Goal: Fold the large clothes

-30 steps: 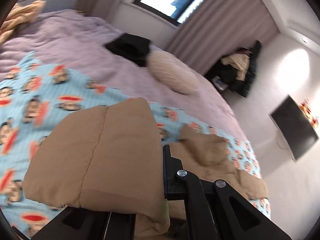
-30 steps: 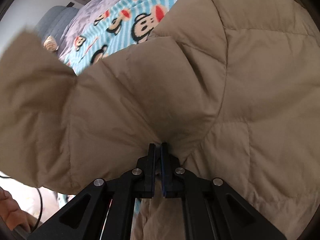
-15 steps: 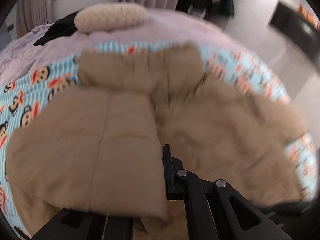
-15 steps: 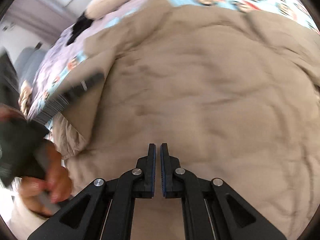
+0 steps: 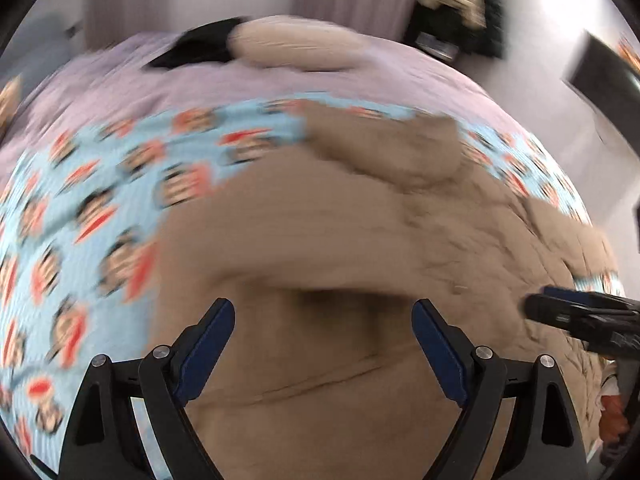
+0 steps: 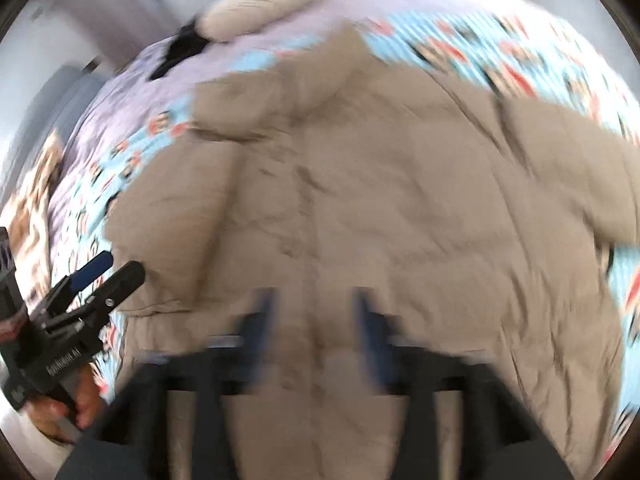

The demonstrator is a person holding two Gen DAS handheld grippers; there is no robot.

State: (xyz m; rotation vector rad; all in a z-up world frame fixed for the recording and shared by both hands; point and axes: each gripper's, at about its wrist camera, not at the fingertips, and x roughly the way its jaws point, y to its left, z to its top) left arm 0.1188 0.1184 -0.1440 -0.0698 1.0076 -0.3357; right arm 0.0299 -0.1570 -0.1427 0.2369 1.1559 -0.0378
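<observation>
A large tan padded jacket (image 5: 360,248) lies spread on a light blue monkey-print blanket (image 5: 80,208), its hood pointing away. It also fills the right wrist view (image 6: 380,220). My left gripper (image 5: 322,344) is open and empty just above the jacket's near left edge; it also shows at the left of the right wrist view (image 6: 116,268). My right gripper (image 6: 314,316) is open and blurred over the jacket's near hem; its tip shows at the right of the left wrist view (image 5: 560,304).
The blanket lies on a lilac bedspread (image 5: 200,80). A cream pillow (image 5: 296,44) and a black garment (image 5: 200,48) lie at the far end. A dark screen (image 5: 604,80) hangs on the right wall. A clothes pile (image 5: 452,0) sits by the curtains.
Both grippers have opened and let go of the jacket. The jacket has dropped flat onto the blanket. Both views swung toward the head of the bed.
</observation>
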